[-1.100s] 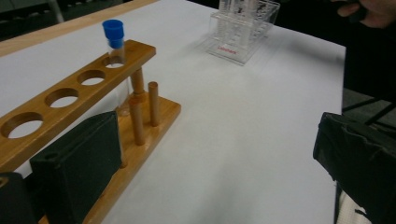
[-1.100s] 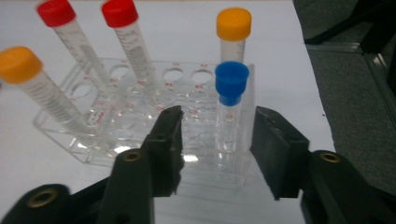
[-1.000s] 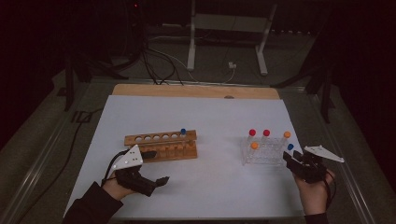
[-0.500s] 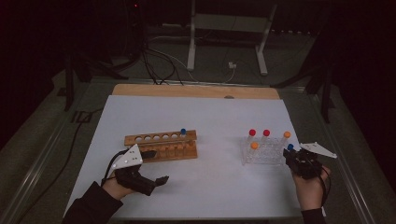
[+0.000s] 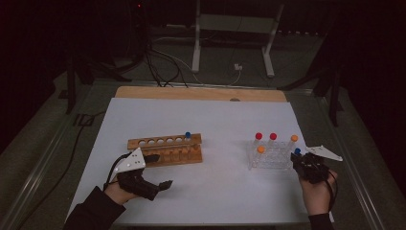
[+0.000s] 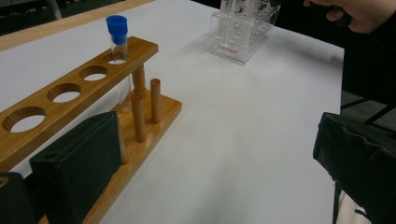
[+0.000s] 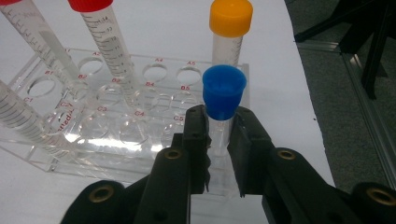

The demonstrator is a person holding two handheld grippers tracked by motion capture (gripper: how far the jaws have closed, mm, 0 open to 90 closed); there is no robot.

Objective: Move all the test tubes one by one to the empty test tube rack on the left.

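The right claw (image 7: 218, 154) points up and squeezes the blue tube (image 7: 223, 100). The left claw (image 5: 155, 171) lies low, wide open, the wooden rack (image 6: 84, 93) beside it.

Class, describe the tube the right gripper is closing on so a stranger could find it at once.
Start at the clear plastic rack on the right of the white table. At its near right corner stands a tube between the jaws of the right gripper. Its cap is blue; the rack's other tubes have red or orange caps.
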